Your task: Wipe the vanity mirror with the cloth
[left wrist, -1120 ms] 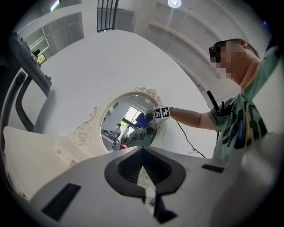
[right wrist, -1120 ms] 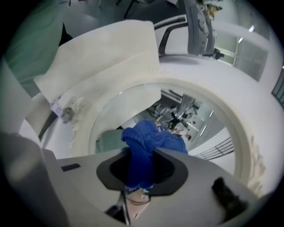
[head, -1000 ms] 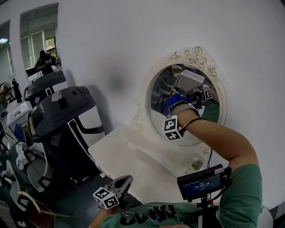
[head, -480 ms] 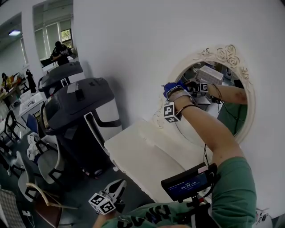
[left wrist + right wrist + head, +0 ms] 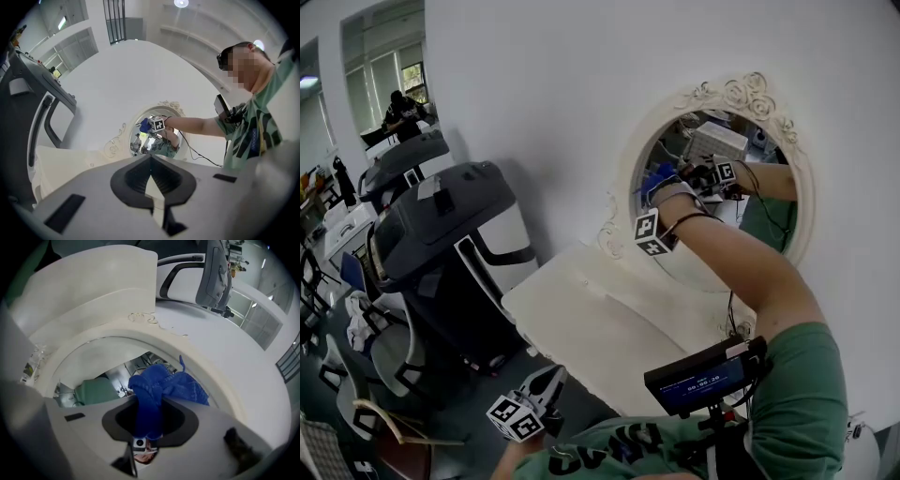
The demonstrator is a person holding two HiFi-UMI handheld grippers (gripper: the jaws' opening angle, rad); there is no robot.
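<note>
Two grippers: right gripper (image 5: pixel 664 185) up at the vanity mirror (image 5: pixel 736 96), left gripper (image 5: pixel 546 384) low, well apart from it.
Right gripper: jaws clenched on the blue cloth (image 5: pixel 161 385) — cloth bunched at the glass by the frame's left edge.
Left gripper: jaws together, nothing between them.
Vanity mirror: oval, ornate white frame, above the white table (image 5: pixel 572 323).

Dark grey treadmill-like machine (image 5: pixel 441 220) just left of a white tabletop (image 5: pixel 572 323), second machine (image 5: pixel 401 157) behind it, chairs (image 5: pixel 358 389) lower left, white wall (image 5: pixel 544 84), a person (image 5: pixel 397 108) far back near windows (image 5: pixel 380 77).
</note>
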